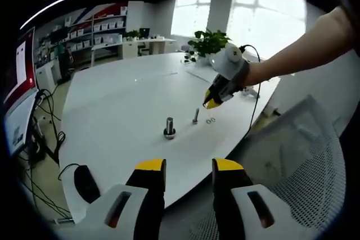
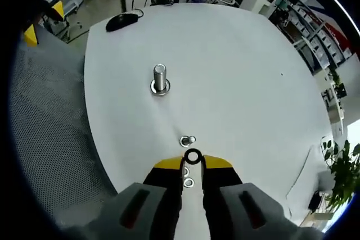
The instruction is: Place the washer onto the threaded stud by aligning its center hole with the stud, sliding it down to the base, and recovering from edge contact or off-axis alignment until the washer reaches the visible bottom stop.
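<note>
A threaded stud stands upright on the white table, with a ring round its base. A smaller bolt stands just beyond it. Two loose washers lie on the table beside that bolt. My right gripper hovers over them, held by a person's hand, its jaws nearly together on a dark washer at the tips. My left gripper stands open at the table's near edge, well short of the stud, with nothing between its jaws.
A mesh chair back stands against the table edge. A black mouse lies at the table's corner with cables below. A potted plant sits at the far side, with shelves and desks beyond.
</note>
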Demonstrator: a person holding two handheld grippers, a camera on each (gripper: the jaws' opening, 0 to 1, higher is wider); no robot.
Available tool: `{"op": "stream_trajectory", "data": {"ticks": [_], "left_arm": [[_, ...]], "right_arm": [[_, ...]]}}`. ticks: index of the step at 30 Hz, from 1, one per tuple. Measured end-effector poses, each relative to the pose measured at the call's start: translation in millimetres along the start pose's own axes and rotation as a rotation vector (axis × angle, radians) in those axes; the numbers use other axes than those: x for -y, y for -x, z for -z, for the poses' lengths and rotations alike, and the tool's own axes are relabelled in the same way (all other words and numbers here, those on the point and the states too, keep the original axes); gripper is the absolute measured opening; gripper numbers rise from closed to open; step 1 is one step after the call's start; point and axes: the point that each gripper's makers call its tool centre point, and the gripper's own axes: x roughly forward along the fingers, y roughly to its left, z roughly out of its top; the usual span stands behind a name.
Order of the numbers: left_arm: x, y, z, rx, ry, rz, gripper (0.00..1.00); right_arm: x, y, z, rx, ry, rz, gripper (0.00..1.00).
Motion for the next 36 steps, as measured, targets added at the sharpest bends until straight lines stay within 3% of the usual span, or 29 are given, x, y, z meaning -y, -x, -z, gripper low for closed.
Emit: {"op": "stream_trajectory", "data": {"ticks": [11, 20, 36], "left_arm": [[1.2, -0.4, 0.8, -0.004, 0.001, 0.005, 0.32], [0.9, 0.2, 2.3, -0.006, 0.003, 0.0, 0.34], [0.0, -0.2, 3.0, -0.015, -0.005, -0.003, 0.32]], "right_arm": [[6.5, 7.9, -8.2, -0.001, 0.059, -0.012, 0.14], [17.1, 7.0, -16.9, 0.014, 0.044, -0.002, 0.14], [-0.5, -17.7, -16.4, -0.043, 0.138, -0.07, 0.14]]}}
